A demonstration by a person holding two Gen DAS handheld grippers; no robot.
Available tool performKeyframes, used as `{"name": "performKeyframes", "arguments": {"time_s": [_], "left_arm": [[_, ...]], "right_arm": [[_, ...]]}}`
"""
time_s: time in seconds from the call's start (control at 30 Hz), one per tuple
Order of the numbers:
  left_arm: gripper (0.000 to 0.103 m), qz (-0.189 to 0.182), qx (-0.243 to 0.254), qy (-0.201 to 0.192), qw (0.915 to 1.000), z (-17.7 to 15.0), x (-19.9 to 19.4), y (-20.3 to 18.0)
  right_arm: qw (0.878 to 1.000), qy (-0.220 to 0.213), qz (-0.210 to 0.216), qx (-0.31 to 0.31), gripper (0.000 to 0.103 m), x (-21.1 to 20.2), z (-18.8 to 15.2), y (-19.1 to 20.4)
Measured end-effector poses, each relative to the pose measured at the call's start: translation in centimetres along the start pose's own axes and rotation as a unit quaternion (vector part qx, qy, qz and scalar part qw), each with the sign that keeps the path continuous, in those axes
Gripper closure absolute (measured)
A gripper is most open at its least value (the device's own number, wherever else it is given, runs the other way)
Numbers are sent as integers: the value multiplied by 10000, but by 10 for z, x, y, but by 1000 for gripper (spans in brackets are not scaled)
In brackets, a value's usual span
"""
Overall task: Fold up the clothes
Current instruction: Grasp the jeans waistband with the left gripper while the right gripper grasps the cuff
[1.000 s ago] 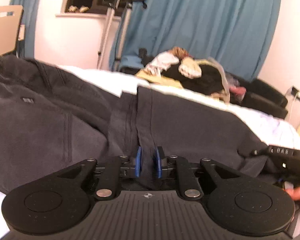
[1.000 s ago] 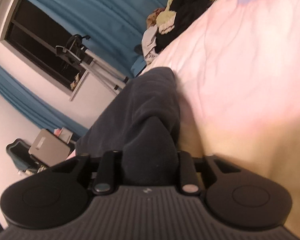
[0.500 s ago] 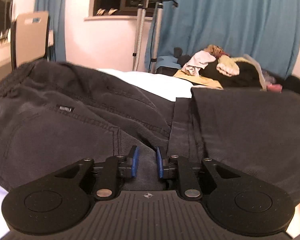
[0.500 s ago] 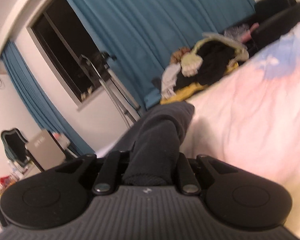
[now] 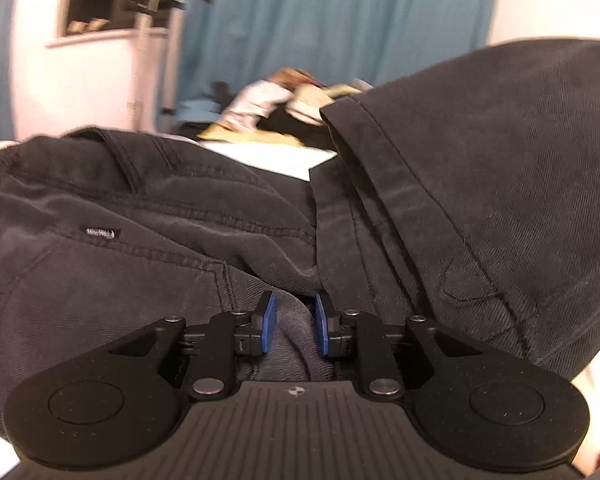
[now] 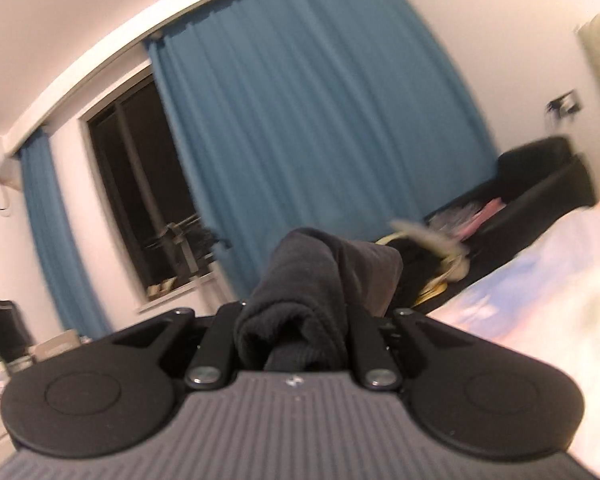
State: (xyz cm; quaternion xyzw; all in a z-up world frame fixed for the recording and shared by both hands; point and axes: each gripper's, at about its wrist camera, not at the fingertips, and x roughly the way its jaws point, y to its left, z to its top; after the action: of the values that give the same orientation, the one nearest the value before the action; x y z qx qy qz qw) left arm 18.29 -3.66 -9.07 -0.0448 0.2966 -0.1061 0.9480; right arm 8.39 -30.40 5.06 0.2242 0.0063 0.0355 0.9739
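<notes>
Trousers (image 5: 148,280): spread dark across the bed (image 5: 284,160), one leg lifted over at right.
Left gripper (image 5: 292,328): narrow, its jaws just eased apart, cloth pinched between.
Right gripper (image 6: 296,336): clamped on a bunched leg end, jaws just tightened.
Risk: cloth could be dragged from the loosened left pinch, skewing the fold.

Dark trousers (image 6: 300,300) hide the right gripper's (image 6: 296,332) fingertips.

Blue curtain (image 6: 320,128), dark window (image 6: 140,184) (night outside), black sofa (image 6: 540,176)
</notes>
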Motion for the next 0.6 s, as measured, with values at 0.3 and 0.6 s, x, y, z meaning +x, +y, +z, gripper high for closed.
{"name": "performKeyframes", "arguments": {"time_s": [0.3,0.6], "left_arm": [[54,-78,173,317,9993,1,-13,4],[32,953,-972,-964,9860,59,-127,132]], "right_arm": [[9968,238,-201,-740,89,20,-1,32],[9806,476,798,-1724,89,97,-63,171]]}}
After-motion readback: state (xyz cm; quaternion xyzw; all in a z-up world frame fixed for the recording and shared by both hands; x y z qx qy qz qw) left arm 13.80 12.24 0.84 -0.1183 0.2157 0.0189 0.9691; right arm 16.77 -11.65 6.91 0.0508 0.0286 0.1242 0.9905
